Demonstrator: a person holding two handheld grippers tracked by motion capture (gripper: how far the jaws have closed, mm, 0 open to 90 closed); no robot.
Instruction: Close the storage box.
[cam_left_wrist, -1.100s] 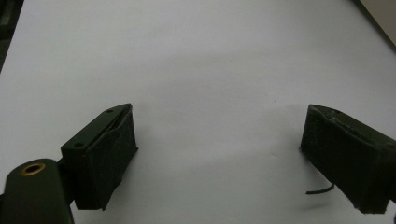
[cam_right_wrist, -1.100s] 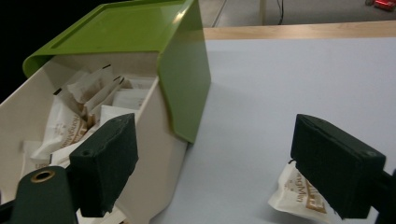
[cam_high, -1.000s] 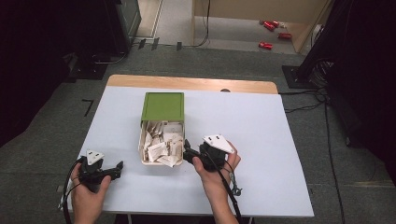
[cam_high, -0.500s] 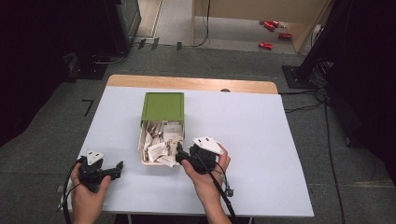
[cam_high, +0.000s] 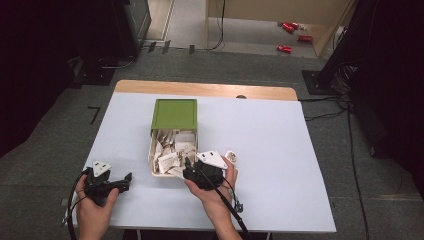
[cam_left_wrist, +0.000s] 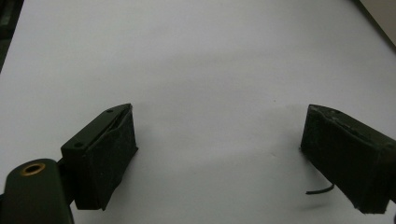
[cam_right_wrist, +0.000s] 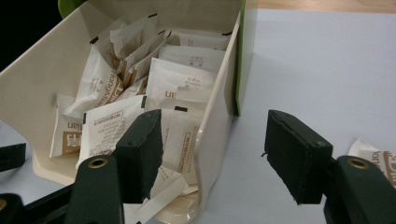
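A green box (cam_high: 174, 114) stands mid-table with its cream drawer (cam_high: 152, 159) pulled out toward me, full of white and brown sachets (cam_high: 172, 150). My right gripper (cam_high: 186, 169) is at the drawer's front right corner. In the right gripper view its jaws straddle the drawer's right wall (cam_right_wrist: 219, 112), one over the sachets (cam_right_wrist: 177, 88) inside and one outside. The right gripper (cam_right_wrist: 212, 122) is closing, and its pads touch nothing. My left gripper (cam_high: 126, 180) rests low at the table's left, and its view shows it (cam_left_wrist: 219, 114) open over bare table.
One loose sachet (cam_high: 231, 156) lies on the white table (cam_high: 280, 150) just right of my right hand, also seen as a sachet (cam_right_wrist: 376, 156) beside the outer jaw. A wooden strip (cam_high: 205, 89) runs along the far edge. Red objects (cam_high: 291, 35) lie on the floor beyond.
My right gripper has moved left and down to the drawer's corner and its jaws have narrowed. A sachet shows on the table where the gripper was. The left hand has kept still.
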